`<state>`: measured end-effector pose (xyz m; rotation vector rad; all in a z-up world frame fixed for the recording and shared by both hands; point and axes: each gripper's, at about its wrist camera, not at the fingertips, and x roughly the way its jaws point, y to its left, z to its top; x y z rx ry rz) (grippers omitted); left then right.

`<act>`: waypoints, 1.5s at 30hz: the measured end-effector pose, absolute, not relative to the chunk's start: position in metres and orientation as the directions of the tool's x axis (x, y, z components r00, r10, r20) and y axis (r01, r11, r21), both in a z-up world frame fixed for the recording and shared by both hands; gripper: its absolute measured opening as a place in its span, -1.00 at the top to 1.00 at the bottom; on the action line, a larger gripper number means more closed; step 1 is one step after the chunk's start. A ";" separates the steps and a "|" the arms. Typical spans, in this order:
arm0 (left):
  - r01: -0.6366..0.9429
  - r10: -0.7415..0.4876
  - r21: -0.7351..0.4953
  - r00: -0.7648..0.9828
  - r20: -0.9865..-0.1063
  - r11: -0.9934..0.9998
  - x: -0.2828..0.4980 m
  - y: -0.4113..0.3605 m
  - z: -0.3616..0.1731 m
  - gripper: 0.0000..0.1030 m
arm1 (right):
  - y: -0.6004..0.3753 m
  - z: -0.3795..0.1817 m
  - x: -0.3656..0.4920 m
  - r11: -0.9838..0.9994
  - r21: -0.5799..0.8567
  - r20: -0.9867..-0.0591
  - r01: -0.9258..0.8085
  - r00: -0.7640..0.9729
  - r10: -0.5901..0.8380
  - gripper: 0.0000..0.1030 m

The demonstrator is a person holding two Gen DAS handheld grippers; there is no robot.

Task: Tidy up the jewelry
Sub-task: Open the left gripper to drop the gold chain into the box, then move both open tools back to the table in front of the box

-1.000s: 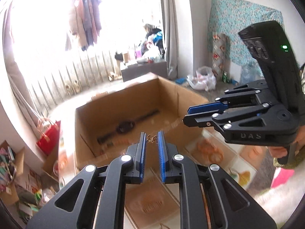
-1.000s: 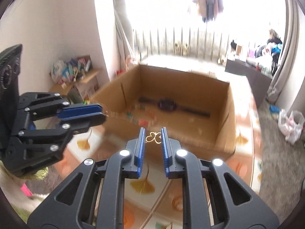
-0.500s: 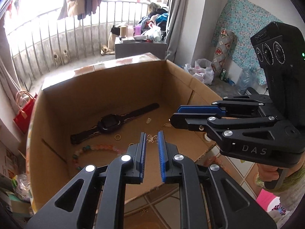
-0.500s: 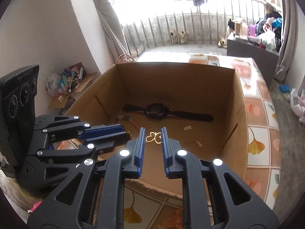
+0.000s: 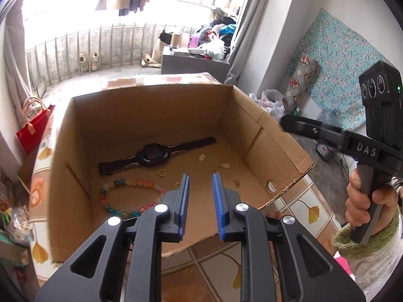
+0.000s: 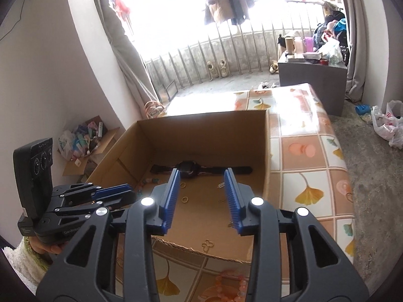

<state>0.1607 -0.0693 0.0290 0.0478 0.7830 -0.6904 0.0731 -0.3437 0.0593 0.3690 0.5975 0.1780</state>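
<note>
Both my grippers hang over the open cardboard box [image 5: 156, 115], jaws opening and holding nothing.

My left gripper [image 5: 200, 187] stands narrowly parted, my right gripper [image 6: 202, 185] wider, with only air between the blue pads of each. In the right wrist view a gold butterfly charm [image 6: 207, 245] sits against the box's near wall, below my fingers. On the box floor lie a black watch [image 5: 153, 154], a coloured bead bracelet [image 5: 131, 196] and small gold rings [image 5: 161, 172]. I read "DAS" [image 5: 366, 149] in white on the right gripper's body; small lettering on the left gripper's body is too blurred to read fully.
</note>
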 end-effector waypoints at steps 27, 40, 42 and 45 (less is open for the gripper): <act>0.375 -0.329 -0.110 0.592 -0.735 0.920 0.088 0.028 0.019 -0.26 | -0.290 0.042 -0.001 0.919 0.330 -0.561 -0.214 0.738 0.373 -0.21; 0.408 -0.208 -0.009 0.446 -0.870 0.913 0.095 -0.036 -0.048 -0.31 | -0.253 -0.028 0.008 0.950 0.301 -0.728 -0.080 0.625 0.283 -0.21; 0.404 -0.194 0.001 0.442 -0.876 0.915 0.098 -0.042 -0.053 -0.40 | -0.258 -0.031 0.010 0.958 0.284 -0.737 -0.048 0.628 0.250 -0.21; 0.398 -0.176 0.010 0.428 -0.887 0.917 0.101 -0.049 -0.058 -0.43 | -0.267 -0.035 0.012 0.958 0.285 -0.744 -0.018 0.626 0.233 -0.20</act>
